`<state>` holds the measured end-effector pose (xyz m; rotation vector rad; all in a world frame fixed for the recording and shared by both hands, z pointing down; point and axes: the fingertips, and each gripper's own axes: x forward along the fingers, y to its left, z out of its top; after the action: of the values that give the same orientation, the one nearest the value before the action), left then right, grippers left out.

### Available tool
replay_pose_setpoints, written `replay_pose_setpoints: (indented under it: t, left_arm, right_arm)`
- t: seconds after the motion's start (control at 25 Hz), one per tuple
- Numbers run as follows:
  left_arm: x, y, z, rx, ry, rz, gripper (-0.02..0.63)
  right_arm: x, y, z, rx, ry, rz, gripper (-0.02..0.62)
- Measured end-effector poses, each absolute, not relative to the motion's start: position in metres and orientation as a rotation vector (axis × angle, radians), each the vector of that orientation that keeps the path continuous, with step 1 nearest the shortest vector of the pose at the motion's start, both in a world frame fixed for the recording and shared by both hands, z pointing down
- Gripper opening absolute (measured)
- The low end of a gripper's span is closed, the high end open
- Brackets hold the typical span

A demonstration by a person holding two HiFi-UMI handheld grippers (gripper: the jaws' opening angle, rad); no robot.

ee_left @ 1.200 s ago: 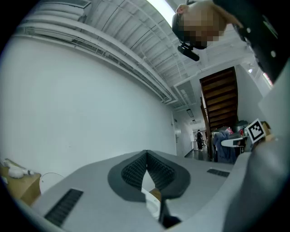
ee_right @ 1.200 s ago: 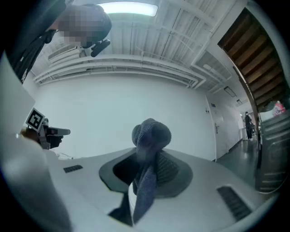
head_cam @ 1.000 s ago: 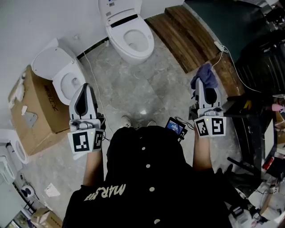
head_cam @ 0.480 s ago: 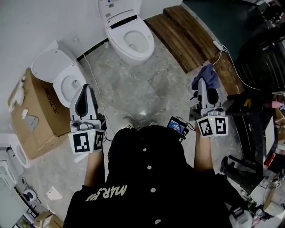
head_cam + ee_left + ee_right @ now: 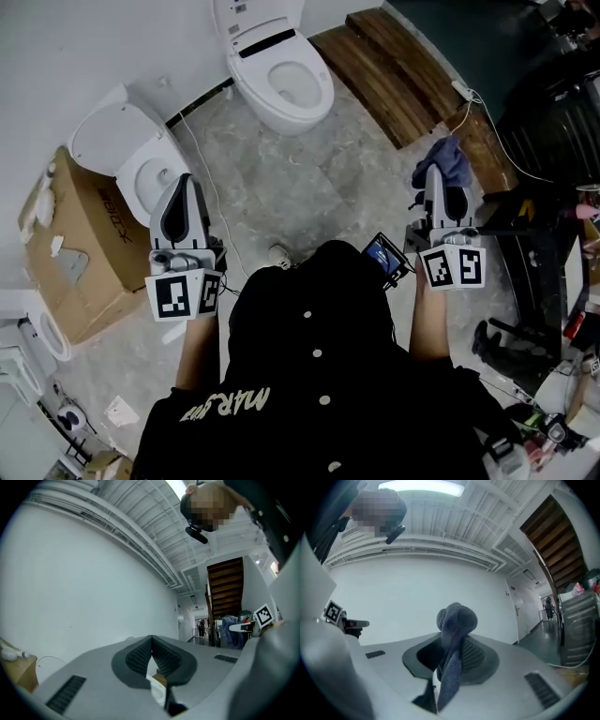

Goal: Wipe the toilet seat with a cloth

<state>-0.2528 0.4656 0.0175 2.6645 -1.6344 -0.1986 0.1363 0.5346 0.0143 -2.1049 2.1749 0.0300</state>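
Note:
A white toilet [image 5: 281, 70] with an oval seat stands ahead at the top of the head view, its lid up. My right gripper [image 5: 441, 178] is shut on a blue-grey cloth [image 5: 444, 157], held over the floor to the right of the toilet. In the right gripper view the cloth [image 5: 453, 641] bunches up between the jaws and pokes out above them. My left gripper [image 5: 180, 199] is shut with nothing in it; in the left gripper view its jaws [image 5: 152, 651] meet at the tip and point at a white wall.
A second white toilet [image 5: 136, 155] sits left, by a cardboard box [image 5: 70, 248]. A cable [image 5: 202, 169] runs across the grey floor. Dark wooden steps [image 5: 394, 70] lie to the right. Black racks and clutter [image 5: 553, 187] fill the right edge. A shoe [image 5: 279, 254] shows below.
The view has shifted slightly: both toilets sit a little further right and up in the frame. Both grippers keep their pose, the cloth still in the right one.

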Motion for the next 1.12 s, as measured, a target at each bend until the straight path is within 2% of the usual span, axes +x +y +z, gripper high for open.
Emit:
replay_pose_setpoints:
  t: [0.48, 1.12]
  left_arm:
    - [-0.248, 0.432, 0.033, 2.666, -1.591, -0.123, 0.009]
    - [-0.175, 0.318, 0.018, 2.654, -1.649, -0.129, 0.009]
  right_arm:
    - [0.133, 0.506, 0.035, -2.112, 2.167, -0.044, 0.086]
    - [0.203, 0.37, 0.027, -2.066, 2.184, -0.015, 0.086]
